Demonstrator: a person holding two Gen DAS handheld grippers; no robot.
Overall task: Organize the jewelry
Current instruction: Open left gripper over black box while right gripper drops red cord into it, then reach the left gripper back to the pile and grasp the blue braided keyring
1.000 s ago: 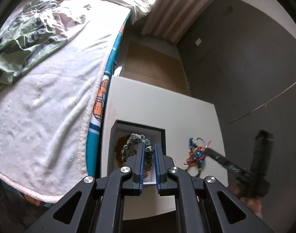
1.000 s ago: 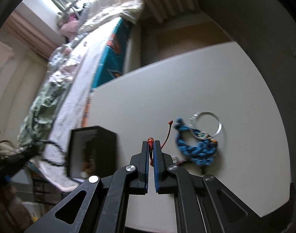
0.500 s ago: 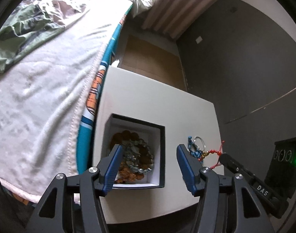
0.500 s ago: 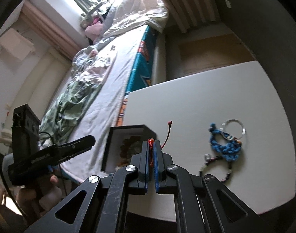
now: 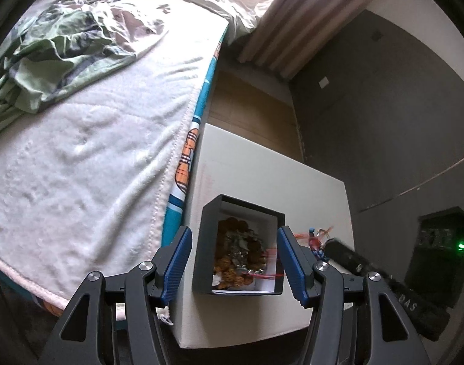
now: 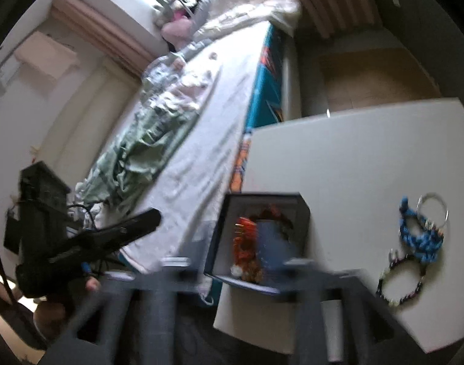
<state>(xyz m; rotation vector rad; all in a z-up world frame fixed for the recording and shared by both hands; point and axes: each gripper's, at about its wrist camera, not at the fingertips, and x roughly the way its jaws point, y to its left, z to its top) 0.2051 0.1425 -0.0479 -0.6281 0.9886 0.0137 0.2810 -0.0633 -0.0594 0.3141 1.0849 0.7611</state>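
**Observer:** Your right gripper [image 6: 241,261] sits over the black box [image 5: 205,243] on the white table [image 5: 292,182], and its jaws are opening as I write. The view is badly smeared. A red-orange beaded cord [image 6: 245,237] shows inside the box mouth, between or just under the spreading fingers. I can't tell whether a pad is touching it, but nothing looks pinched.

**Operator's mate:** So you're at the drop-off step for that red piece. And your left?

**Observer:** Left gripper [image 5: 233,261] stands wide, blue pads either side of the box, gripping nothing. Inside the box lie an orange-brown bead ring [image 5: 232,269] with a grey-green beaded bracelet [image 5: 239,241] on top, and a thin red thread trailing toward the right wall.

**Operator's mate:** What's left outside?

**Observer:** On the table, well apart from the box: a blue knotted bracelet [image 6: 420,237] touching a silver bangle [image 6: 434,210], and just beside them a dark beaded loop [image 6: 399,286] near the table's edge.

**Operator's mate:** Next move, then?

**Observer:** My reading: lift your right clear once the cord has fallen free, and check that no thread hangs over the rim. Then go for the blue one. It's tangled against the bangle, so pinch a knot on its far side or you'll likely drag both.
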